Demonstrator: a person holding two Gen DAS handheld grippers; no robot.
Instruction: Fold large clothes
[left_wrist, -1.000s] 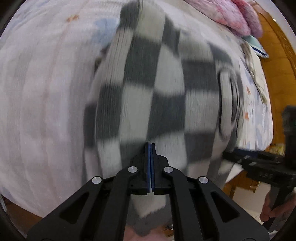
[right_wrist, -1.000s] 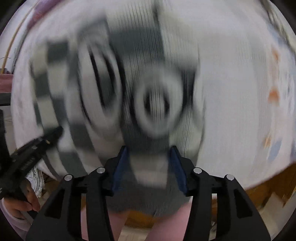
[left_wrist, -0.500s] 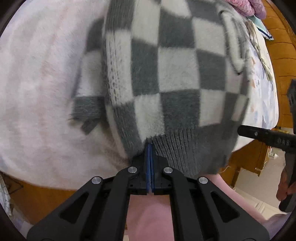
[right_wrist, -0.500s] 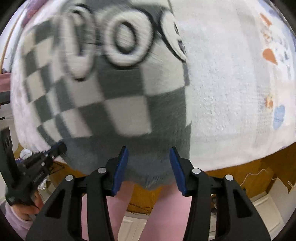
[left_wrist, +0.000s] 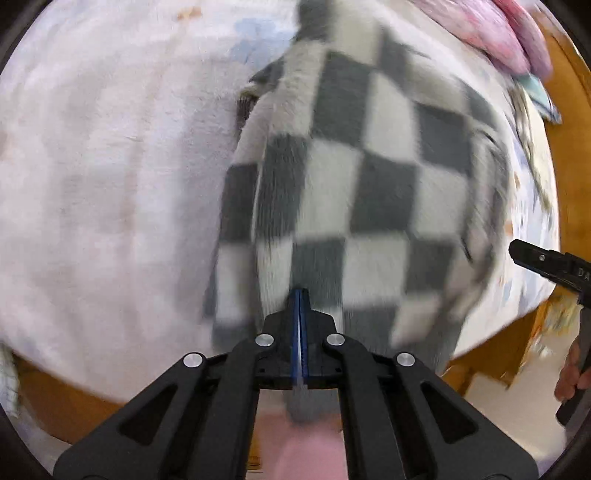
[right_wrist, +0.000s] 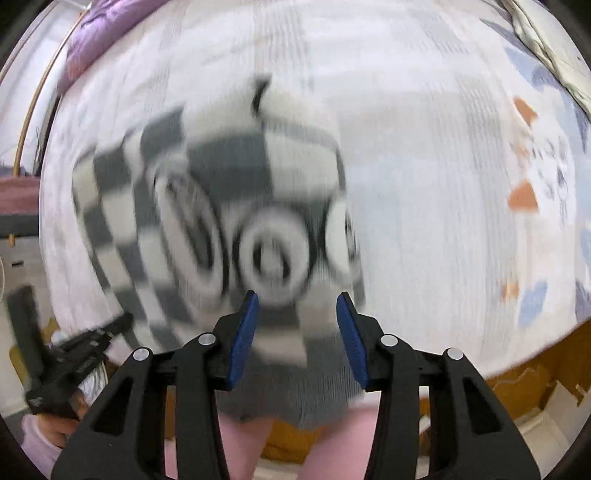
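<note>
Left wrist: left gripper (left_wrist: 299, 295) clamps checkered sweater (left_wrist: 369, 192) lying lengthwise away; right gripper (right_wrist: 297, 301) gapes.

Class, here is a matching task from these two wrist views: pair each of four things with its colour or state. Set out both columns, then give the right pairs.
Things:
1. left tool
2. right tool
3. sweater
4. bedspread

Colour or state:
A. grey and white checks
B. open, blue pads apart
C. pale and fluffy, under the garment
D. shut on the knit hem

Pairs: 1-D, 2-B, 3-A, 4-C
</note>
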